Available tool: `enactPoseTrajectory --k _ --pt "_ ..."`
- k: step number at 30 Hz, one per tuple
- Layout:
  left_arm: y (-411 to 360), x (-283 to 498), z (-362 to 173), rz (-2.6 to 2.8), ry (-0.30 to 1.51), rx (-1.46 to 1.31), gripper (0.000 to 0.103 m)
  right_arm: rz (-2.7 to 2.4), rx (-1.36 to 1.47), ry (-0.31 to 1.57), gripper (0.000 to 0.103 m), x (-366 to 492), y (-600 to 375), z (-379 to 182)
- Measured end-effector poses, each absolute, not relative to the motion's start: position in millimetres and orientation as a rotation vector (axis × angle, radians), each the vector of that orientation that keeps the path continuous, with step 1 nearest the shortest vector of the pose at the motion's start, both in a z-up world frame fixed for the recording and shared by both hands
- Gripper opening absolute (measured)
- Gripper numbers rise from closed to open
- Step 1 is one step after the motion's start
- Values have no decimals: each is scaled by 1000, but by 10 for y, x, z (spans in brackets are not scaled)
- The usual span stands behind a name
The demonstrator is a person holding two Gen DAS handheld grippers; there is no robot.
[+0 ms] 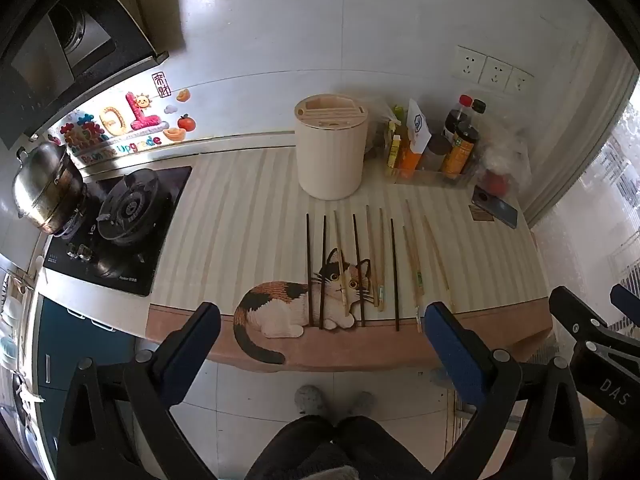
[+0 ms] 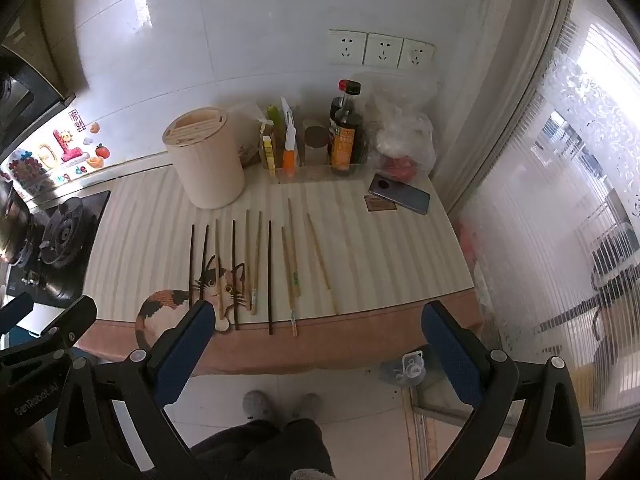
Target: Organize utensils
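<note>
Several chopsticks lie side by side on the striped counter mat, dark ones (image 1: 309, 268) (image 2: 270, 276) mixed with light wooden ones (image 1: 414, 264) (image 2: 320, 260). A cream round utensil holder (image 1: 330, 148) (image 2: 204, 156) with slots in its top stands behind them. My left gripper (image 1: 320, 316) is open and empty, held in front of the counter's front edge. My right gripper (image 2: 316, 316) is open and empty too, beside it to the right; it shows in the left wrist view (image 1: 584, 304).
A gas stove (image 1: 120, 220) with a steel pot (image 1: 44, 188) is at the left. Sauce bottles (image 2: 346, 136), packets and a plastic bag (image 2: 404, 140) stand at the back right. A phone (image 2: 400, 198) lies at the right. A frosted window (image 2: 560, 200) bounds the right side.
</note>
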State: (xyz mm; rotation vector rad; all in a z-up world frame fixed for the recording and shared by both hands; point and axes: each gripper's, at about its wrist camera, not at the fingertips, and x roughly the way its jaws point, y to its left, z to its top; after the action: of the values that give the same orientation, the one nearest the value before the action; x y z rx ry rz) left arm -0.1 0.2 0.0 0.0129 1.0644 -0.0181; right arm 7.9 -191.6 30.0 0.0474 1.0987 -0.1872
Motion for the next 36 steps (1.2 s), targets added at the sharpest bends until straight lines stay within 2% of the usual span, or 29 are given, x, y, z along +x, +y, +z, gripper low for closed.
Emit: enactPoseTrajectory --k 36 --pt "28 -10 178 -14 1043 20 103 -184 37 1067 103 7 -1811 454"
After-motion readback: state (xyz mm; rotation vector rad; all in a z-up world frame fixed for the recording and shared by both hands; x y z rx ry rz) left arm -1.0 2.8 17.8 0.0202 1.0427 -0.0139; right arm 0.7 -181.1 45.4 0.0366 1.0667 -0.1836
